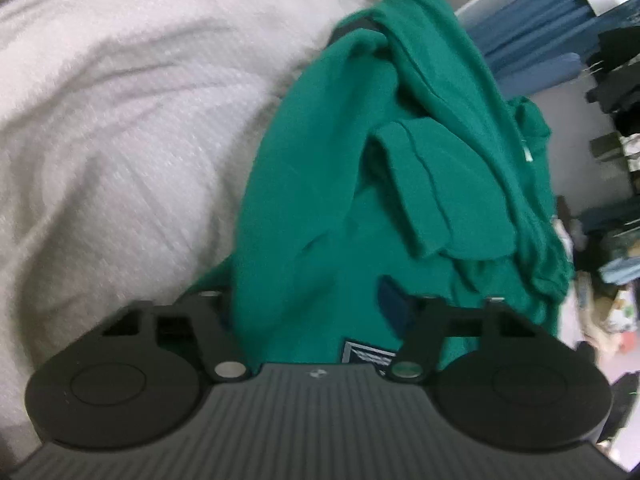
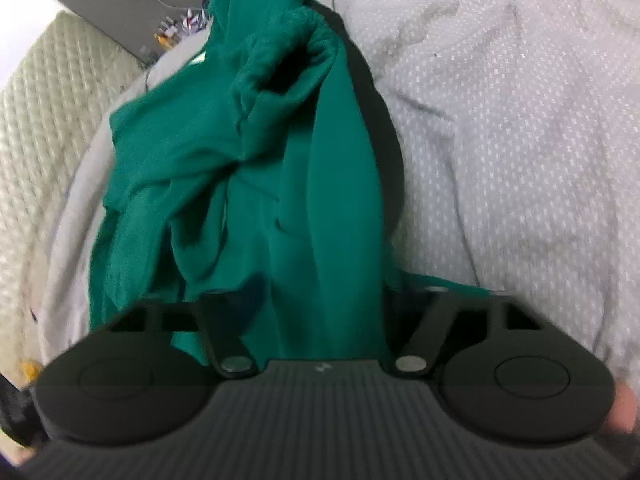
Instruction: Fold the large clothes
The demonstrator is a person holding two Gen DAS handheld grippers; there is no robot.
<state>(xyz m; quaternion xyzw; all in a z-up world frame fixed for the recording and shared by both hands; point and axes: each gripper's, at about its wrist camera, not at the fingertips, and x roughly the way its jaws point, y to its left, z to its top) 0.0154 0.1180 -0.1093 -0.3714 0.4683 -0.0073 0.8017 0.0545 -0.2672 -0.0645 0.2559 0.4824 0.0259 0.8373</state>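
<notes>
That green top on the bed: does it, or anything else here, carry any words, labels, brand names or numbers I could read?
No text is readable in either view.
Patch on the green top, low by the left gripper: dark with pale marks, too blurred to read.
Small pale tag at the top's edge: too small.
Tiny mark on each gripper's housing: a symbol, no letters.

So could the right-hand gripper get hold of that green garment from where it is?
Probably yes. The green garment lies bunched on the grey bedspread and runs down between the right gripper's arms, with nothing in the way. Whether the pads already grip it cannot be seen.
</notes>
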